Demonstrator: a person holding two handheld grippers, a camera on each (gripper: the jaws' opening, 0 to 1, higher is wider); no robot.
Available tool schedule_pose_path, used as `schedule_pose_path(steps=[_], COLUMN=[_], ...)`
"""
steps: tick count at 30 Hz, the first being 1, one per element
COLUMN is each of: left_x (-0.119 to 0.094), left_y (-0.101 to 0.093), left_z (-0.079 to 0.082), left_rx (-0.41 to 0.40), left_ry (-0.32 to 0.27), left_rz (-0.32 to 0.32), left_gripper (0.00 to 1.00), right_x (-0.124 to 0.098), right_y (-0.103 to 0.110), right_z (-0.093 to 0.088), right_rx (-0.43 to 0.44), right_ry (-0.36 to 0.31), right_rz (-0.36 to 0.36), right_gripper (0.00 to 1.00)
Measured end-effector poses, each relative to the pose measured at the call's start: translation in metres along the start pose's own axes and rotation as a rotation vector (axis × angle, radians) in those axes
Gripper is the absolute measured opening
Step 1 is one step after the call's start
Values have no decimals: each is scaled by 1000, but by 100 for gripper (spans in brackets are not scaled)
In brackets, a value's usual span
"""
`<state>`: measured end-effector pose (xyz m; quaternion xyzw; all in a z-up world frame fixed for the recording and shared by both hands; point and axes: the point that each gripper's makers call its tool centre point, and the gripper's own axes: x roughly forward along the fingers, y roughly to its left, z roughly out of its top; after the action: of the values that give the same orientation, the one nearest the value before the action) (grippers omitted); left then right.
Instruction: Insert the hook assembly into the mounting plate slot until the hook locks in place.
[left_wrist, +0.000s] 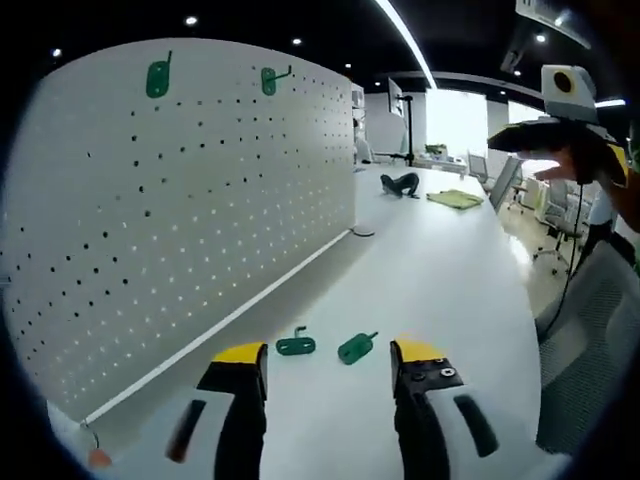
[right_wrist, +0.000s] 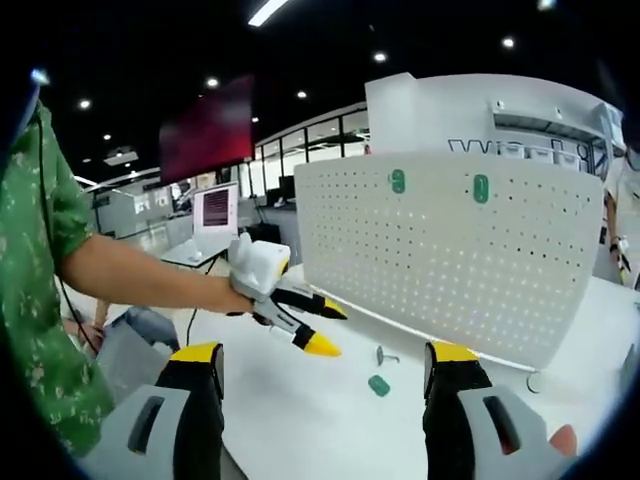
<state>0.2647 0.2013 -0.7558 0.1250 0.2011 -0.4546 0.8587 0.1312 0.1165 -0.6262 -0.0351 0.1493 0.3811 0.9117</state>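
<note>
A white pegboard (left_wrist: 180, 220) (right_wrist: 450, 250) stands upright on the white table (left_wrist: 450, 290), with two green hook plates mounted near its top (left_wrist: 158, 78) (left_wrist: 270, 80) (right_wrist: 398, 181) (right_wrist: 481, 188). Two loose green hook assemblies lie on the table: one with its metal hook up (left_wrist: 296, 345) (right_wrist: 386, 355), one a green plate on its side (left_wrist: 355, 347) (right_wrist: 379, 385). My left gripper (left_wrist: 328, 365) is open just short of them, jaws empty; in the right gripper view it (right_wrist: 328, 328) hovers above the table in a hand. My right gripper (right_wrist: 325, 365) is open and empty, held high (left_wrist: 560, 130).
A dark object (left_wrist: 400, 184) and a yellow-green cloth (left_wrist: 455, 199) lie further down the table. A grey mesh chair (left_wrist: 590, 340) stands beside the table's edge. A person in a green patterned shirt (right_wrist: 40, 300) is at the left of the right gripper view.
</note>
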Motion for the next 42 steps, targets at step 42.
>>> schedule_pose_path(steps=[42], left_x=[86], left_y=[43], left_z=[-45], left_rx=[63], left_ry=[125], left_rz=[-92], left_gripper=[26], right_x=[12], right_y=[-49], right_z=[-29], right_rx=[89], right_ry=[64], right_rz=[-73], right_gripper=[82])
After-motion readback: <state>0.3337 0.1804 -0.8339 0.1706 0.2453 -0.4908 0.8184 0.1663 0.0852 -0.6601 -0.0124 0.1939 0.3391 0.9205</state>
